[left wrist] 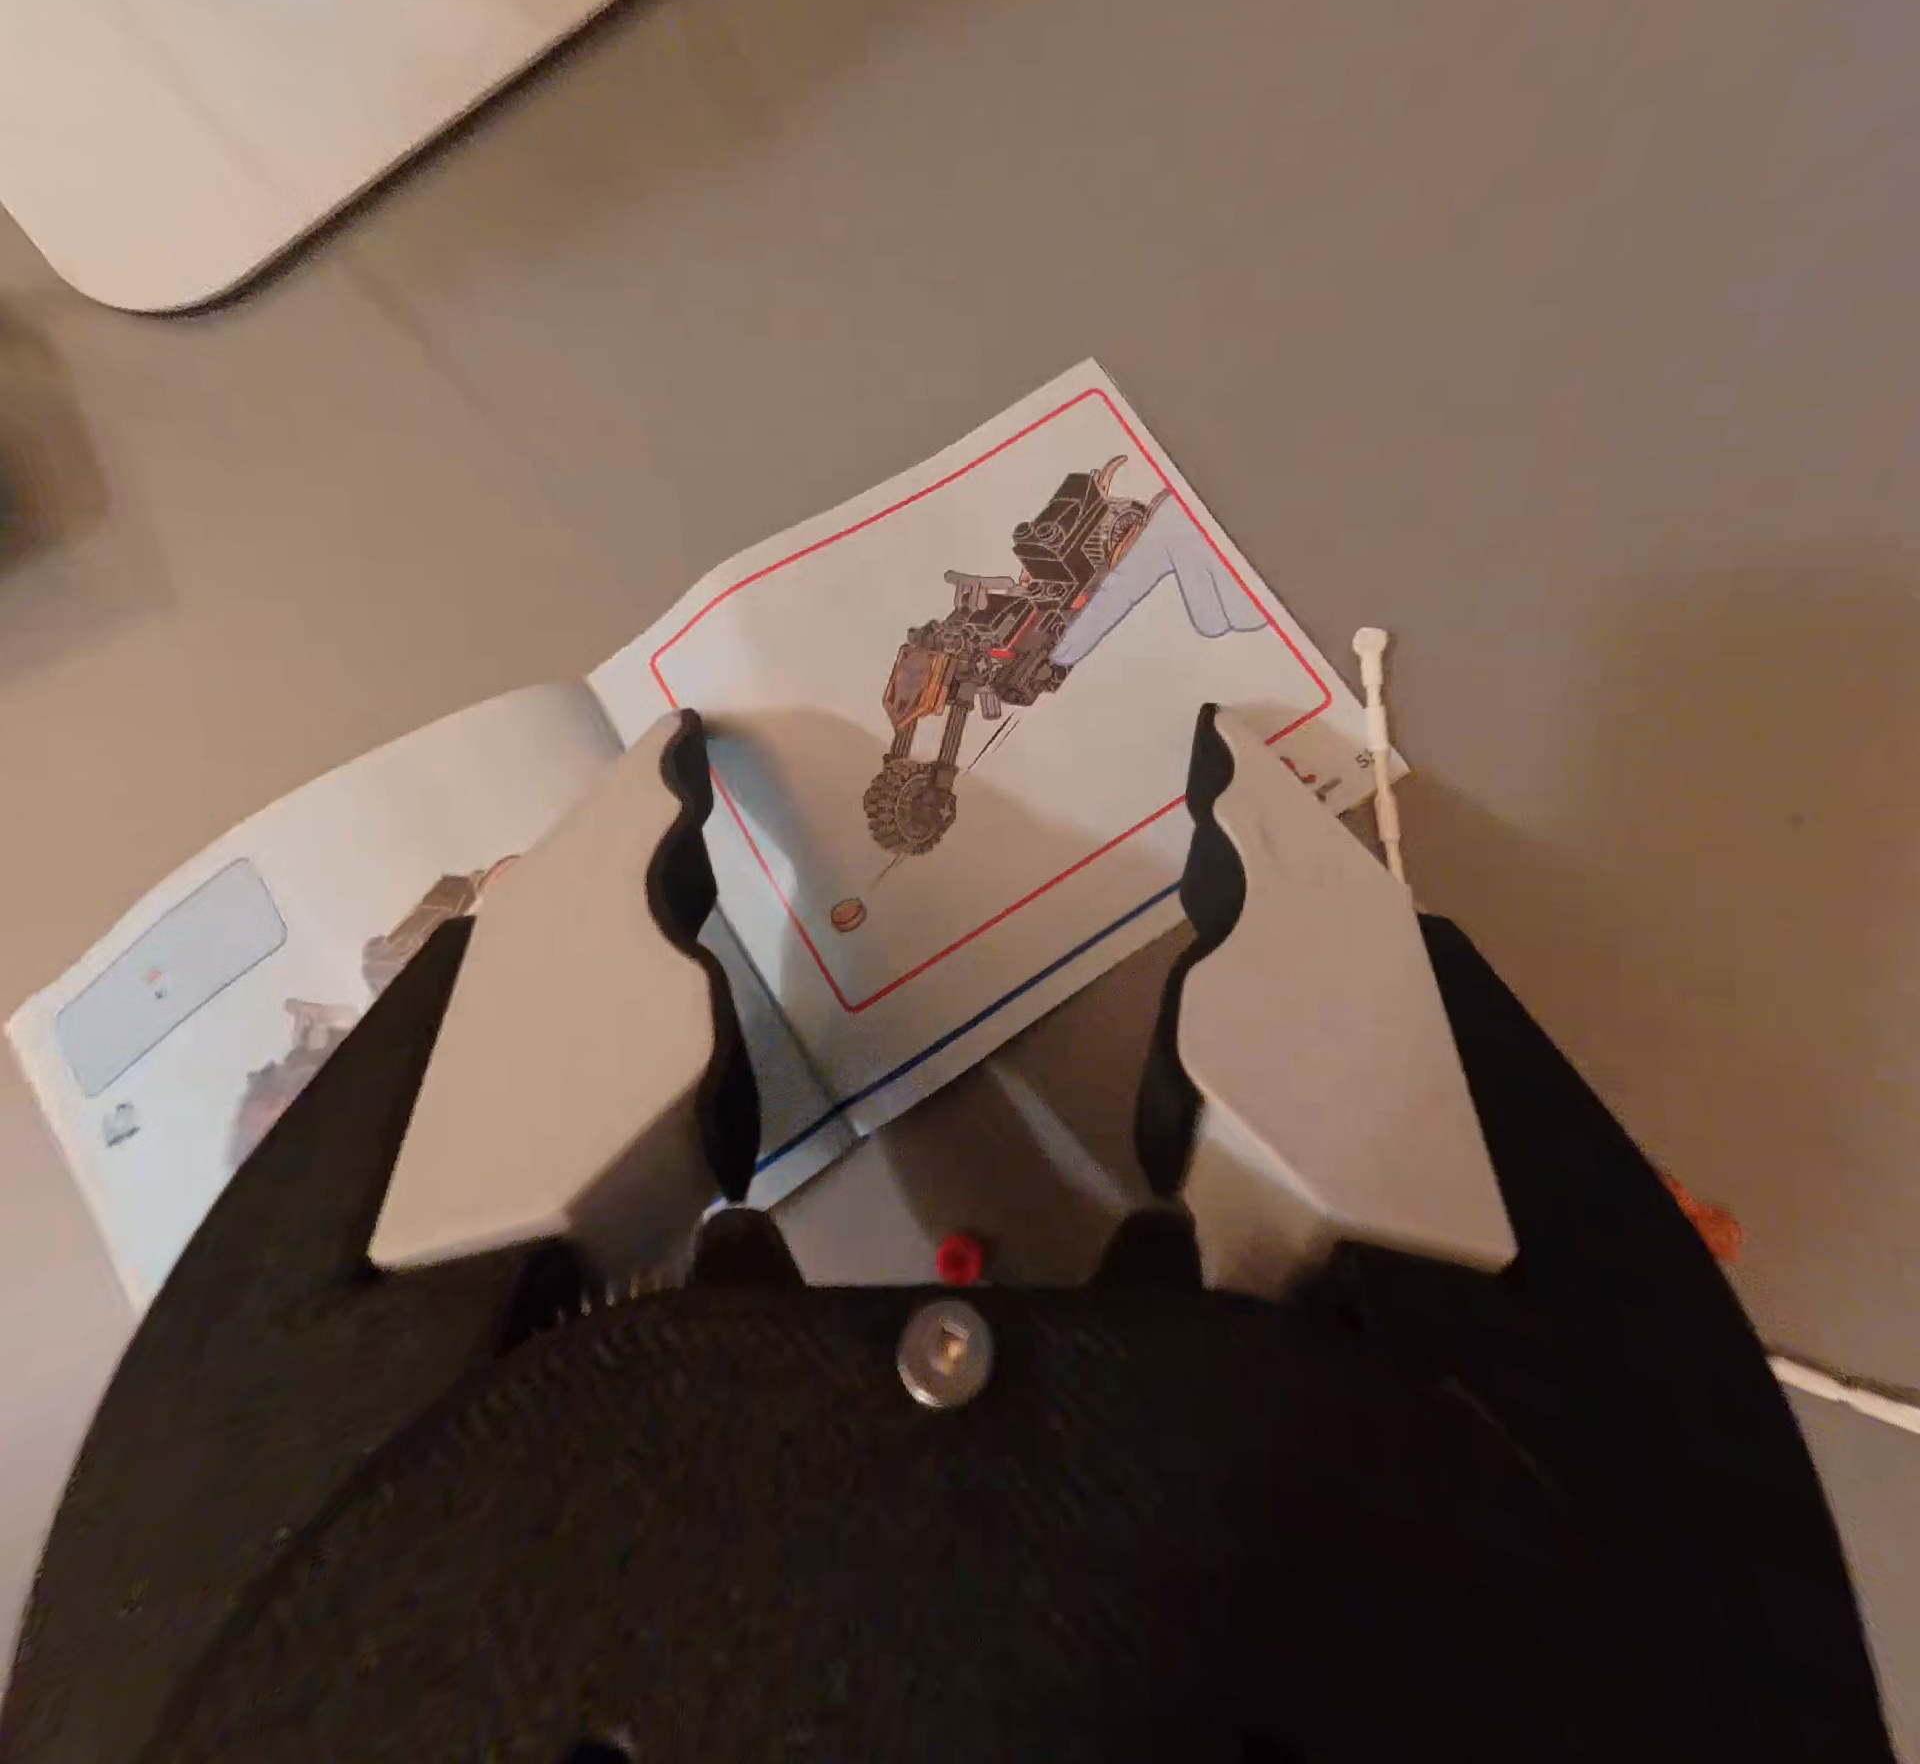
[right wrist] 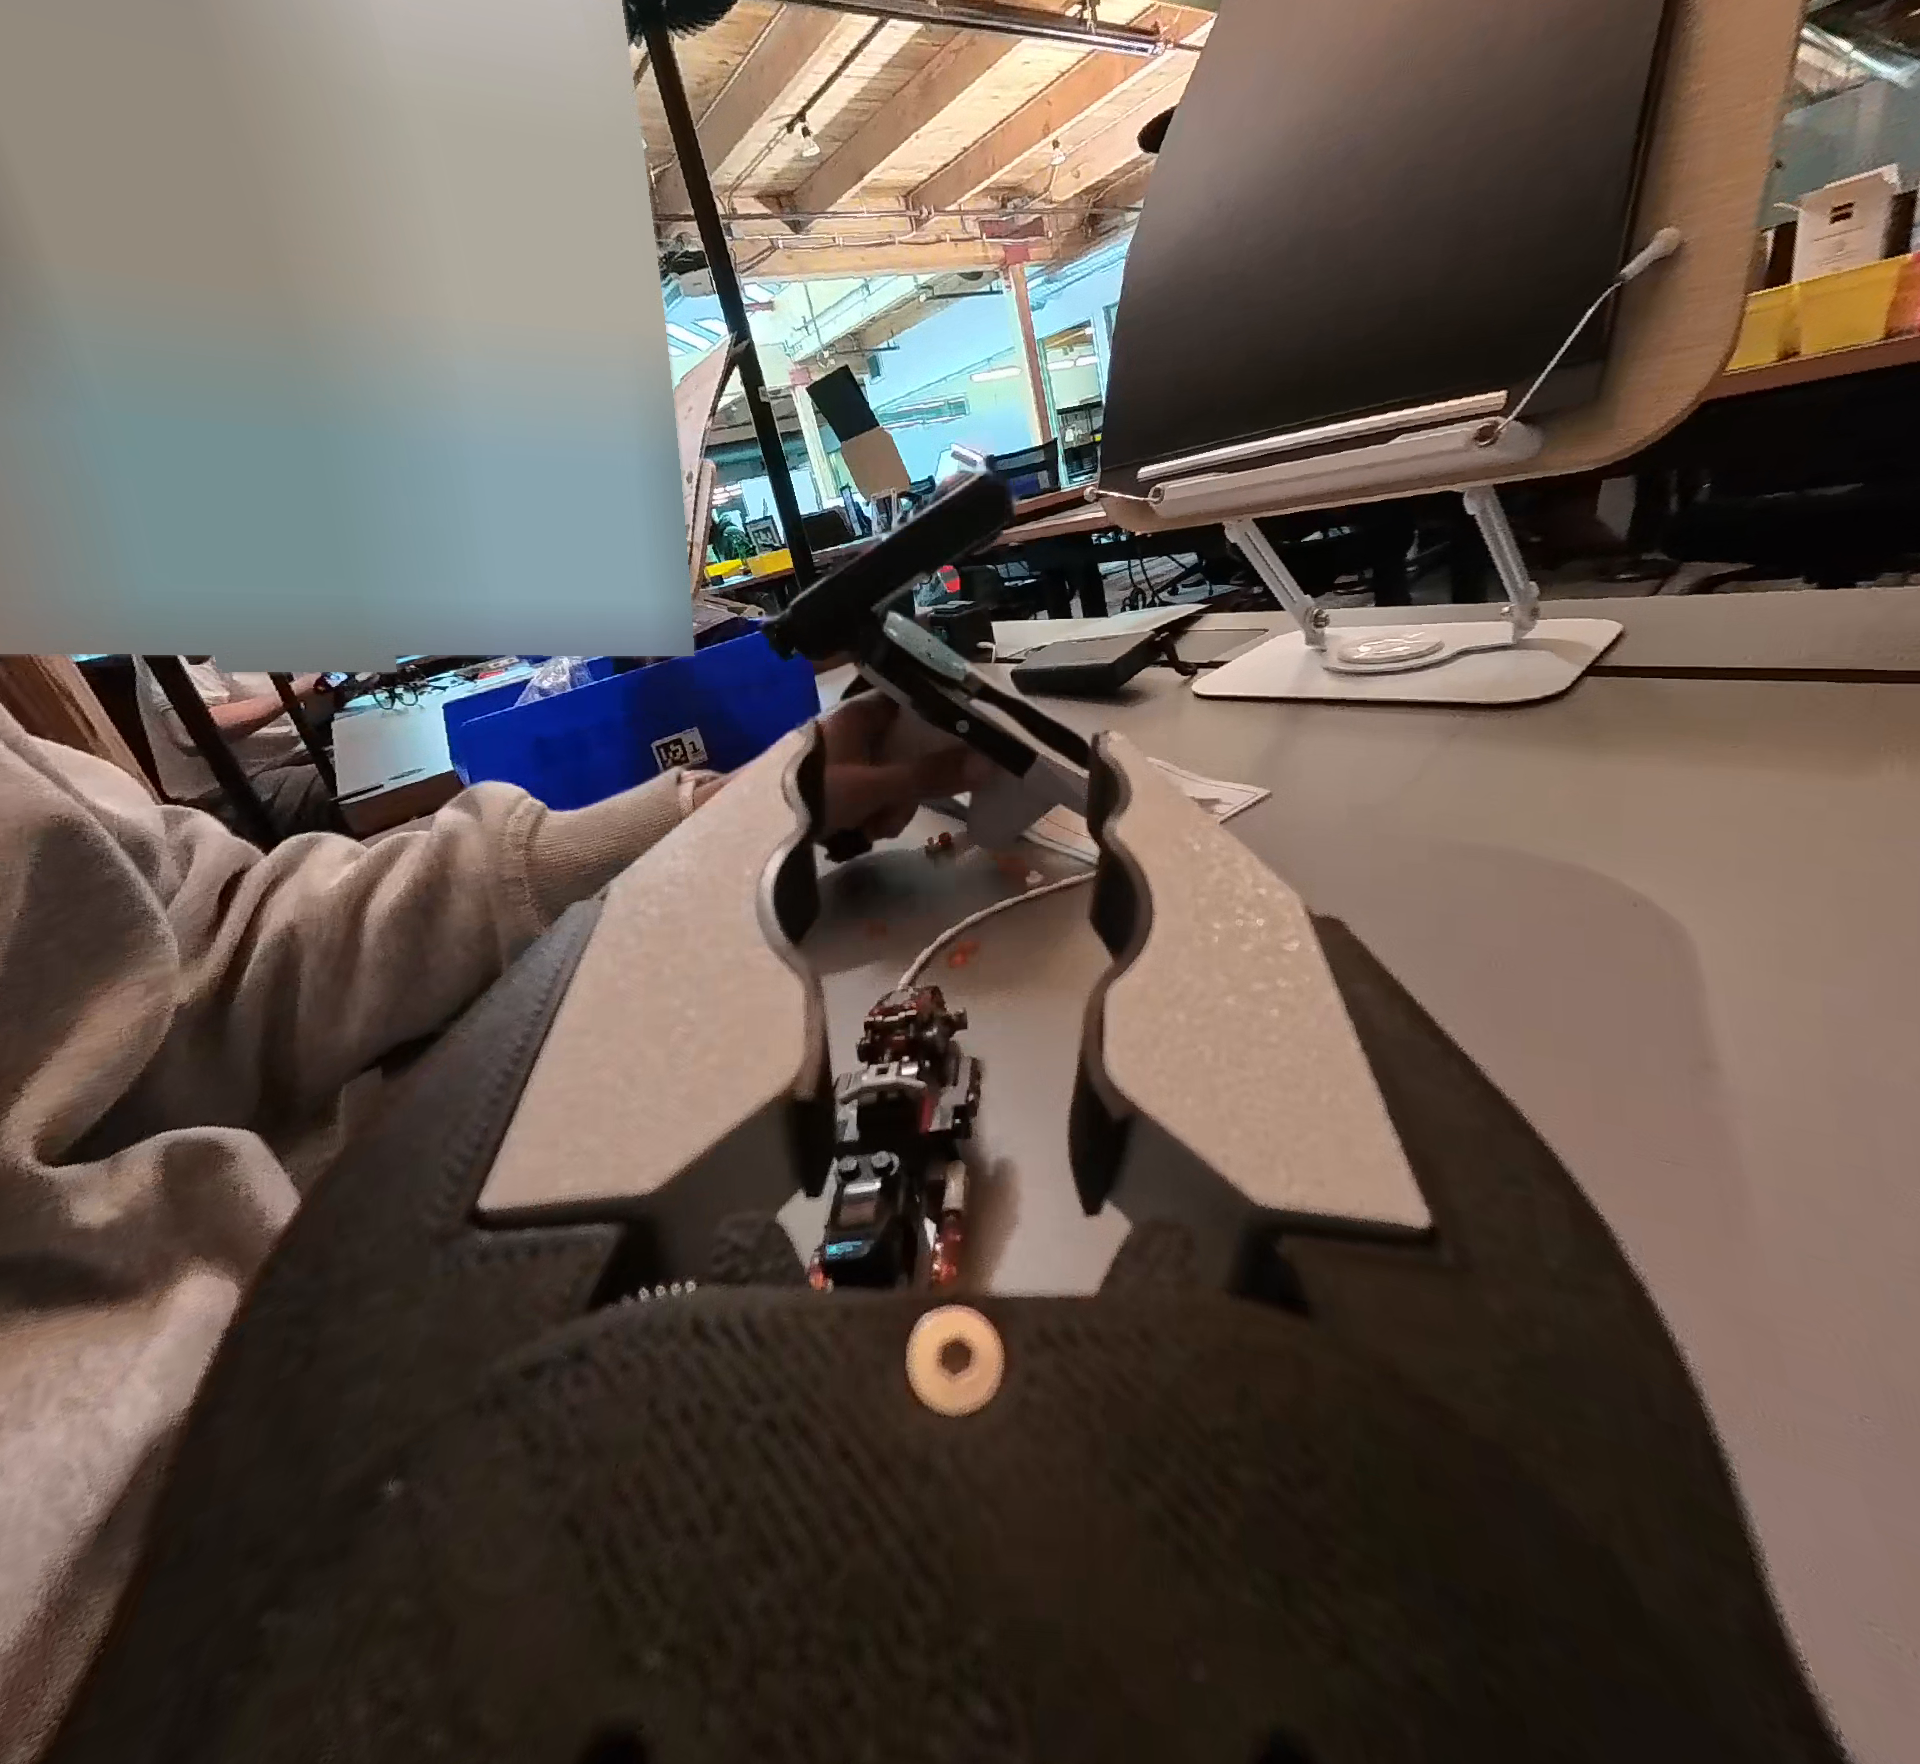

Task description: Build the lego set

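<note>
My left gripper (left wrist: 948, 725) is open and empty, hovering over an open instruction booklet (left wrist: 935, 675) that lies on the grey table (left wrist: 1351, 208). A tiny red lego piece (left wrist: 956, 1259) shows on the table near the base of its fingers. My right gripper (right wrist: 958, 753) is open, low over the table. A dark lego motorcycle model (right wrist: 899, 1143) with red accents sits on the table between its fingers near their base, close to the left finger. Farther off in the right wrist view, a hand holds the left gripper (right wrist: 1003, 821) tilted down at the booklet (right wrist: 1216, 795).
A white cable (left wrist: 1380, 758) lies by the booklet's right edge and runs toward the model (right wrist: 987, 925). Small orange pieces (right wrist: 966, 954) are scattered on the table. A laptop on a white stand (right wrist: 1403, 654) is at the back right, a blue bin (right wrist: 623, 738) at the left.
</note>
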`<move>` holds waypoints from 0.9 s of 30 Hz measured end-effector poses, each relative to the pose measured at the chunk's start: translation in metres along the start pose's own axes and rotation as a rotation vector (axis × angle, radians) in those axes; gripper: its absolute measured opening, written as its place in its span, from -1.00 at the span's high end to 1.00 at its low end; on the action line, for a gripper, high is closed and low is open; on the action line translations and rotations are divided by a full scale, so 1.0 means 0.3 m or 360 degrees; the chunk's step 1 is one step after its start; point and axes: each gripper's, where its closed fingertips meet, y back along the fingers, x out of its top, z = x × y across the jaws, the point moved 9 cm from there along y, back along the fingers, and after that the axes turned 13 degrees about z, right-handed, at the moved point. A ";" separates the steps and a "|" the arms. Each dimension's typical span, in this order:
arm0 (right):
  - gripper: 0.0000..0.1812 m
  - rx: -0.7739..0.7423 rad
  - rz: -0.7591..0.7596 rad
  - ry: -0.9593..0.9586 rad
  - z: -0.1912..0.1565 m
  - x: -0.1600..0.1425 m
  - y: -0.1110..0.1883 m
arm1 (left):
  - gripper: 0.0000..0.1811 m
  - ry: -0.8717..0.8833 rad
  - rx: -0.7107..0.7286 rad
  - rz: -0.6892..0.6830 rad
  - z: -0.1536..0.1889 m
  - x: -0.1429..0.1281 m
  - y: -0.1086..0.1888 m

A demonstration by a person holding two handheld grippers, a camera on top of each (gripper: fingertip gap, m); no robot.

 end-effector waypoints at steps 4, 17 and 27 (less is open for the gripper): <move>0.46 0.0002 0.0010 -0.0051 0.006 0.000 0.001 | 0.09 0.0064 -0.0021 0.0013 -0.017 -0.005 -0.001; 0.45 -0.0001 0.0025 -0.0093 0.012 0.001 0.002 | 0.70 0.0220 0.0010 0.0169 -0.130 -0.005 0.053; 0.45 0.0008 0.0041 -0.0116 0.012 0.002 0.005 | 0.44 0.0448 0.0292 0.0385 -0.347 -0.026 0.207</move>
